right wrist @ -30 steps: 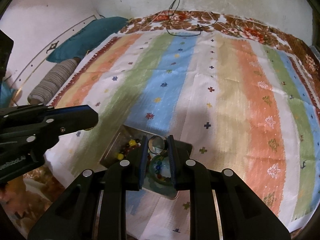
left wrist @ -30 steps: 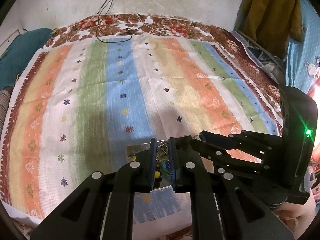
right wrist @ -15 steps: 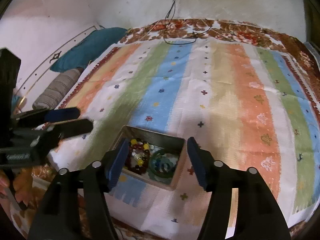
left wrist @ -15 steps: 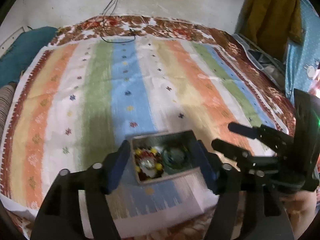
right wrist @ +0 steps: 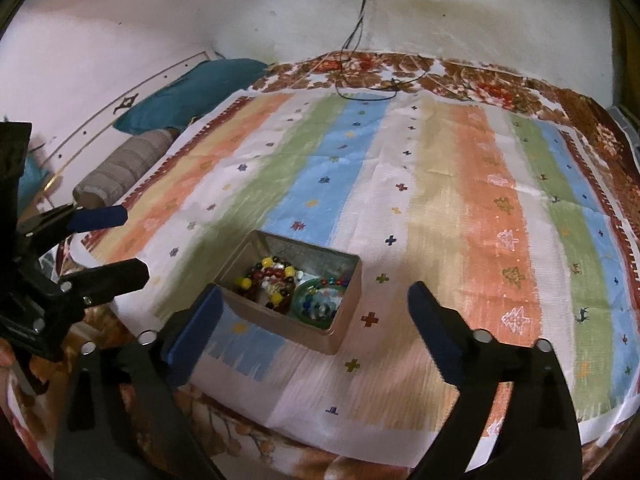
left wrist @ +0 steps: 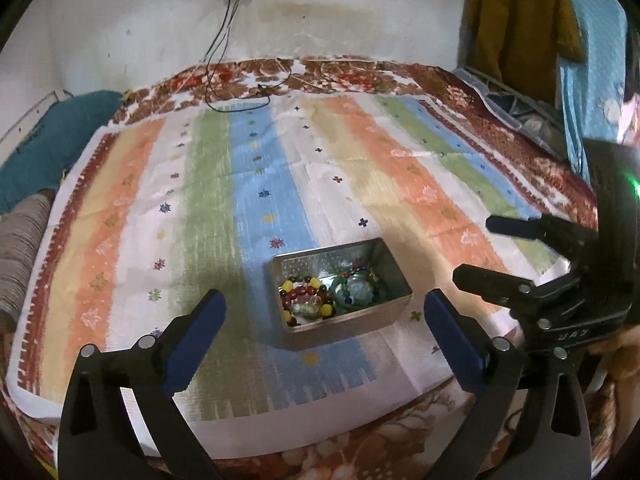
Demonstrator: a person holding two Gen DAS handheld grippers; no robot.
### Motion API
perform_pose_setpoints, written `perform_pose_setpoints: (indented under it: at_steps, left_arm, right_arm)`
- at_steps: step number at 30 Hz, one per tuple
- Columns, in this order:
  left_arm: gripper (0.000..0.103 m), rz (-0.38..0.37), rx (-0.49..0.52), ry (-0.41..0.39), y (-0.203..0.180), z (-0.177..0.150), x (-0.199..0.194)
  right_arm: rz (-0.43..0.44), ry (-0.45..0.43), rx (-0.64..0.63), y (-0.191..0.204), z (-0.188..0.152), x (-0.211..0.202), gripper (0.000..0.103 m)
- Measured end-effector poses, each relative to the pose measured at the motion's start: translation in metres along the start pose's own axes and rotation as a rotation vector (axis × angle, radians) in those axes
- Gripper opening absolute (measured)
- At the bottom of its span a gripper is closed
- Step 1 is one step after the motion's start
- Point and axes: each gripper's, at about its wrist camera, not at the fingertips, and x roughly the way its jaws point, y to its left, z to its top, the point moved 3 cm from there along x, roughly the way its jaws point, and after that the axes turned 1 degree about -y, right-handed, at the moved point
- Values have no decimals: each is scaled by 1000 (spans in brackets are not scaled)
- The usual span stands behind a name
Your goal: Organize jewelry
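Note:
A small metal tin [left wrist: 394,310] [right wrist: 342,334] stands on the striped cloth near its front edge. Inside lie a bead bracelet of red, yellow and dark beads [left wrist: 306,296] [right wrist: 270,280] and a green bangle with small coloured beads [left wrist: 356,288] [right wrist: 318,300]. My left gripper [left wrist: 324,312] is open and empty, raised in front of the tin. My right gripper [right wrist: 312,306] is open and empty, also raised in front of the tin. The right gripper shows in the left wrist view [left wrist: 474,248], the left one in the right wrist view [right wrist: 124,244].
The striped cloth [left wrist: 260,184] [right wrist: 460,184] covers a bed with a floral blanket [left wrist: 360,76]. A black cable [left wrist: 236,100] lies at the far edge below a wall socket. A teal pillow [right wrist: 188,92] and a grey bolster [right wrist: 120,172] lie at the left. Clothes [left wrist: 516,20] hang at the right.
Both grippers were shut low over the tin a second ago. Both have opened wide and pulled back and up, so the whole tin and its jewelry now show.

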Motion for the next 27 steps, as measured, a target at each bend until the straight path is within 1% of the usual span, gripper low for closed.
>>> perform_pose_setpoints:
  at_steps: [3,7,10,14,16,19,21,22,27]
  left_arm:
    - [97,52,35,0,-5,-5,-1]
    - [97,66,27,-34,-4,-6,-9]
    - [97,74,-2,-45,1,-8,-13]
    - [97,72,-3,-53,1,-8,-14]
    - [97,55,4,-61,-1,-8,-16]
    - [97,63,0,-77,-1,-10,-19]
    - [97,53,-1,-84,-3,-10,-20]
    - [97,56,2,-87,-3,-10,-21]
    - [97,72,-2,-84,-5,-12,-21]
  right_arm:
    - [3,-22,-18,4,-2,-5,98]
    - [1,-76,-41,9,-3,-17,98]
    - [-7,-97,-22,6,-2,-22,98]
    - [8,-84,-9,4,-2,-19,98]
    - [13,-76,-19,6,-3,-16,98]
    - [31,-60,-29,8,-3,-12,98]
    - [26,-48,-29,8,-5,-10,98]
    - [9,-43,-36,9,-5,-8,98]
    - [20,-67,-33,9,-5,-13,98]
